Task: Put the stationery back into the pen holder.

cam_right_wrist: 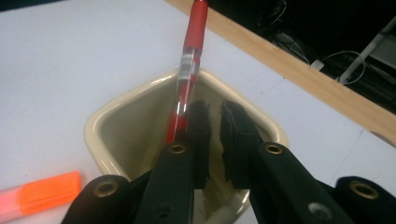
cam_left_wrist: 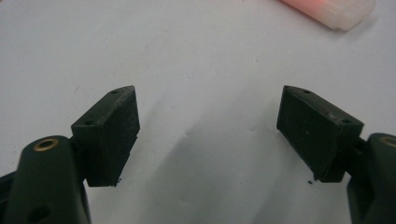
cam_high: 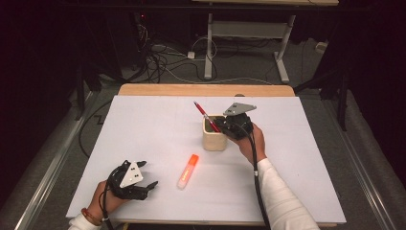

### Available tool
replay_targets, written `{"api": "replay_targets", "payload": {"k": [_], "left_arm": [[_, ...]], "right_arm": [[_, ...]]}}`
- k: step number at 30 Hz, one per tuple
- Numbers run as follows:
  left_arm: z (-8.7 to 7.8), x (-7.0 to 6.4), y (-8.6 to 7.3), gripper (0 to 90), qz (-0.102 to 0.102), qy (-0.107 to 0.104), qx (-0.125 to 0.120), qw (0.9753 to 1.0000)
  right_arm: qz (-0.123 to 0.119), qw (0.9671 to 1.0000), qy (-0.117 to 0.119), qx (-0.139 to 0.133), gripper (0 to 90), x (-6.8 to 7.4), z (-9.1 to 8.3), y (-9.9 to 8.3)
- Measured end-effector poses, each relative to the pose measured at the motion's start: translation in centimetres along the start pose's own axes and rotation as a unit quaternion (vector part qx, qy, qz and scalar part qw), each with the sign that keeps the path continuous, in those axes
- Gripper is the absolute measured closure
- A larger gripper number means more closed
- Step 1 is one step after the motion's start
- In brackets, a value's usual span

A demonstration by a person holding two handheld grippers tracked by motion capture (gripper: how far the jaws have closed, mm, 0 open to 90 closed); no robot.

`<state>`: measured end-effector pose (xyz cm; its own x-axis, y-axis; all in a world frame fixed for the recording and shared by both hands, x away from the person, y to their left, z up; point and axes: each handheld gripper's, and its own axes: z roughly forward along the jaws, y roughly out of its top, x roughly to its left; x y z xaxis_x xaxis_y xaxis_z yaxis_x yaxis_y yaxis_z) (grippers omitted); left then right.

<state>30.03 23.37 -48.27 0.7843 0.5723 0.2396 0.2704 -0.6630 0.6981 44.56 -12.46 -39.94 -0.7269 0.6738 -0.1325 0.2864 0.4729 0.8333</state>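
The left gripper (cam_high: 147, 175) rests low on the white sheet-covered table top (cam_high: 143, 129) near the front edge. In its own view (cam_left_wrist: 210, 135) the jaws stand wide apart with nothing but bare white surface between them. It looks parked and waiting, out of the working hand's way.

Just beyond it, toward the middle, lies an orange highlighter marker with a translucent cap (cam_high: 187, 171), flat on the sheet and apart from everything. Its pale cap end edges into the top of the left gripper view (cam_left_wrist: 331, 9). It is likely the next thing to be gathered, and nothing blocks the reach to it.

Farther in stands the cream, square, round-cornered ceramic cup (cam_high: 214, 141). A red pen with a clear silver-banded middle (cam_high: 203, 114) leans in it, lower end inside and upper end pointing away over the far rim. The right gripper (cam_high: 221, 125) hovers over the cup mouth. In its own view (cam_right_wrist: 215, 116) the jaws are drawn almost together with only a thin gap and nothing between them. The pen (cam_right_wrist: 191, 46) runs along the outer side of one jaw, so I judge it is propped by the cup's rim (cam_right_wrist: 93, 135) rather than gripped.

Beyond the sheet are a strip of wooden table edge (cam_high: 206, 90), loose cables on the floor (cam_high: 158, 60), and a white desk frame (cam_high: 208, 43).
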Motion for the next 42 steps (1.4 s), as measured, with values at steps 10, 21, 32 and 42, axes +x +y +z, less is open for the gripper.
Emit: {"api": "replay_targets", "payload": {"k": [10, 21, 32, 42], "left_arm": [[-0.1, 0.0, 0.0, 20.3, 0.0, 0.002, -0.001, 1.0], [0.0, 0.0, 0.0, 20.3, 0.001, 0.001, 0.0, 1.0], [-0.2, 0.1, 0.1, 20.4, -0.001, 0.002, -0.002, 1.0], [-0.1, -0.1, 0.5, 20.5, -0.005, 0.003, 0.0, 1.0]], "right_arm": [[-0.004, 0.9996, 0.029, 0.006, 78.6, 0.2, -0.5, 0.5], [-0.001, 0.9986, 0.049, 0.019, 76.3, 0.3, -0.2, 0.8], [0.004, 0.9995, 0.029, -0.01, 72.5, 0.1, -1.5, 0.6], [-0.008, 0.9985, -0.01, -0.054, 64.9, 0.6, -4.7, -1.4]]}}
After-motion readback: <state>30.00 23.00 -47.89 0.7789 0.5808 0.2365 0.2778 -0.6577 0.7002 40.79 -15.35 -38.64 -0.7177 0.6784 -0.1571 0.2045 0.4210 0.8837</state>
